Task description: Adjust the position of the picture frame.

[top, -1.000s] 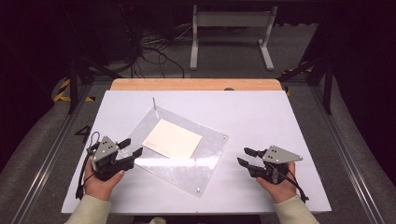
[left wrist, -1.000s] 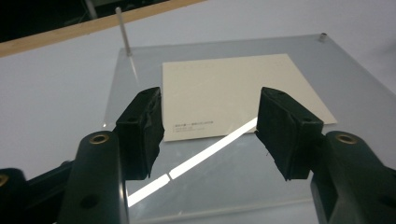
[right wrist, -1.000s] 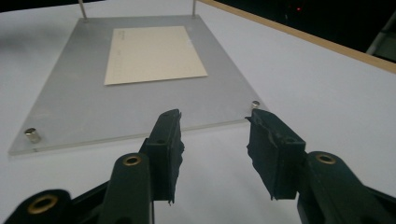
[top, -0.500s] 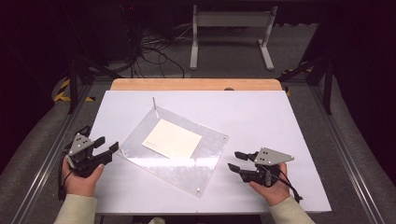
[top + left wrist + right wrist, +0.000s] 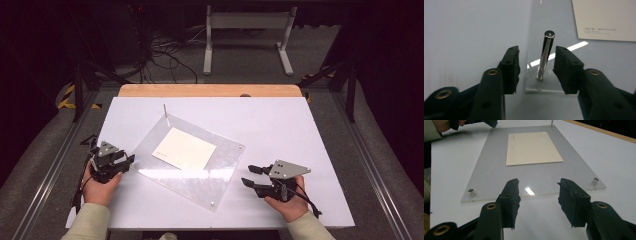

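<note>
High view counts two tools on one white desk [image 5: 310,130]: the left tool [image 5: 126,161] at the left corner of a clear acrylic plate [image 5: 210,175], the right tool [image 5: 248,175] just off the plate's right edge. One plate lies askew on the desk with one cream card [image 5: 184,148] on it. Four metal posts stand at its corners: one tall pin [image 5: 164,113] at the far corner, two short studs [image 5: 471,193] on the near side in the right gripper view, and one tall post [image 5: 545,55] in the left gripper view. That post stands upright between the left tool's jaws, which have just been closing; gaps remain on both sides, so nothing is gripped. The right tool's jaws stand wide apart with bare desk between them, near the plate's edge. A wooden strip [image 5: 210,90] borders the desk's far edge. Beyond it lie a grey floor, loose black cables [image 5: 170,55] and one white stand [image 5: 247,35] in a dark room.
</note>
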Demonstrator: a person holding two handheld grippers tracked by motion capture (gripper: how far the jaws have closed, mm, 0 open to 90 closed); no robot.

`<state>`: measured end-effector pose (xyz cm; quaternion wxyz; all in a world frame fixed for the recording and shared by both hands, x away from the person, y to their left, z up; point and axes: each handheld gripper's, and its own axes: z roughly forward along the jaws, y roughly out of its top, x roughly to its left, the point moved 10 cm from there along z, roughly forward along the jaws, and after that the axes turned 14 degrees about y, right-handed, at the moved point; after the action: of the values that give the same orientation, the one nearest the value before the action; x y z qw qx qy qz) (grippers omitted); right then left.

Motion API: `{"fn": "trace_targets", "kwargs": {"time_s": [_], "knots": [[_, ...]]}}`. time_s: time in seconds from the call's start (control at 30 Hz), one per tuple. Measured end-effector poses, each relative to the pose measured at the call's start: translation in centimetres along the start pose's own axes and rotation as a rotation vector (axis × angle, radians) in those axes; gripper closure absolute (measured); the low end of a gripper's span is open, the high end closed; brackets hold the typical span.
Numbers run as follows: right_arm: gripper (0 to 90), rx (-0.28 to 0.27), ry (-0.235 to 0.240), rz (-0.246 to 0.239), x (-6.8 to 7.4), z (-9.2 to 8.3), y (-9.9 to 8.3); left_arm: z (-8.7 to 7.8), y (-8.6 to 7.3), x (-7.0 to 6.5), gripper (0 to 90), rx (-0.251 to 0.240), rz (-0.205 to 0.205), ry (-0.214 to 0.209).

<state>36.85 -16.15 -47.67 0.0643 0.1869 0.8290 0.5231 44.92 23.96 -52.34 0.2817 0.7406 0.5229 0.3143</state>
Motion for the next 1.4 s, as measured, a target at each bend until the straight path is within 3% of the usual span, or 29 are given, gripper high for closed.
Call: {"fn": "trace_targets", "kwargs": {"time_s": [0.13, 0.27, 0.47, 0.63, 0.7, 0.8, 0.83, 0.9, 1.07, 1.13, 1.33, 1.4], "knots": [[51.3, 0.002, 0.000, 0.003, 0.0, -0.1, -0.1, 0.0, -0.1, -0.4, 82.8, 0.012, 0.018, -0.014], [51.9, 0.002, -0.001, 0.005, 0.1, -0.2, -0.2, -0.3, -0.2, -0.6, 85.0, 0.025, 0.007, -0.026], [52.6, -0.002, -0.010, 0.019, -0.2, -0.7, -0.3, -1.8, -0.8, -3.2, 85.0, 0.052, 0.073, -0.091], [55.2, 0.007, -0.002, 0.027, -0.1, -0.9, -0.4, -3.9, -1.5, -7.2, 85.0, 0.077, 0.210, -0.227], [60.5, 0.017, 0.015, 0.028, 0.2, -0.9, -0.4, -4.7, -1.7, -9.0, 85.0, 0.083, 0.283, -0.292], [76.3, 0.071, 0.103, 0.057, 1.3, -0.6, -0.9, -6.4, -2.2, -13.0, 84.8, 0.068, 0.423, -0.436], [79.2, 0.088, 0.121, 0.051, 1.6, -0.5, -1.1, -6.8, -2.3, -14.1, 84.8, 0.064, 0.458, -0.460], [84.4, 0.114, 0.143, 0.052, 2.0, -0.5, -1.3, -7.1, -2.3, -15.4, 84.8, 0.056, 0.487, -0.481], [89.8, 0.218, 0.245, 0.025, 3.7, -0.6, -2.5, -7.0, -2.2, -15.5, 84.1, 0.046, 0.452, -0.538], [89.9, 0.284, 0.267, 0.014, 4.4, -0.5, -3.5, -7.0, -2.2, -15.6, 84.1, 0.041, 0.458, -0.531], [90.0, 0.427, 0.220, -0.019, 4.1, 0.0, -5.7, -6.9, -2.1, -15.7, 83.8, 0.034, 0.459, -0.537], [90.0, 0.433, 0.223, -0.010, 4.1, 0.0, -5.8, -6.9, -2.1, -15.7, 83.7, 0.033, 0.456, -0.538]]}}
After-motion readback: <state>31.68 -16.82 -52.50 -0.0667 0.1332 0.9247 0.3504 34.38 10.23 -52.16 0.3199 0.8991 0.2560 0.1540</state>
